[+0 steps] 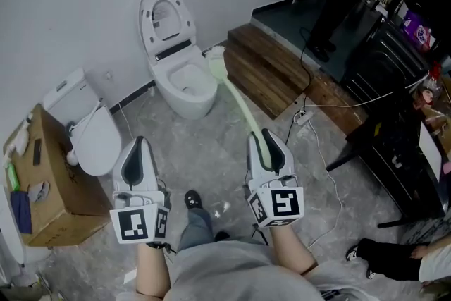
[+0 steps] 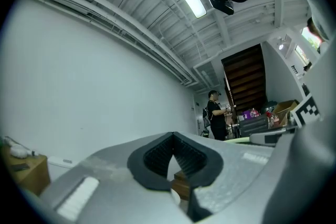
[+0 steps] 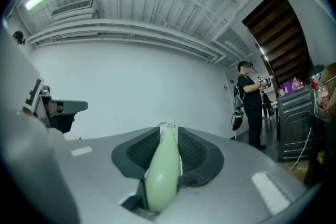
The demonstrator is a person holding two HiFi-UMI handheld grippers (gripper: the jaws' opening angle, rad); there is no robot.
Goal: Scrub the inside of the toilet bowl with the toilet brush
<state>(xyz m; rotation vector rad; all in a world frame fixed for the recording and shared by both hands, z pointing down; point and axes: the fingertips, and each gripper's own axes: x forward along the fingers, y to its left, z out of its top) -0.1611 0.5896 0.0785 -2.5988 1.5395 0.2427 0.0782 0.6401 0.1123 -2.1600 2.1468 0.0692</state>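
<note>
2 toilets stood against the white wall: an open toilet [image 1: 184, 101] with its lid up, and a closed toilet [image 1: 95, 144] to its left. There was 1 pale green toilet brush [image 1: 239, 106] – its handle clamped between the jaws of the right gripper [image 1: 263, 136], its head just beside the open bowl's right rim, not inside it. The left gripper [image 1: 139, 143] had its jaws together, with nothing between them. 1 cardboard box [image 1: 60, 211] by the closed toilet carried a few small items – whether on it or in it was unclear
</note>
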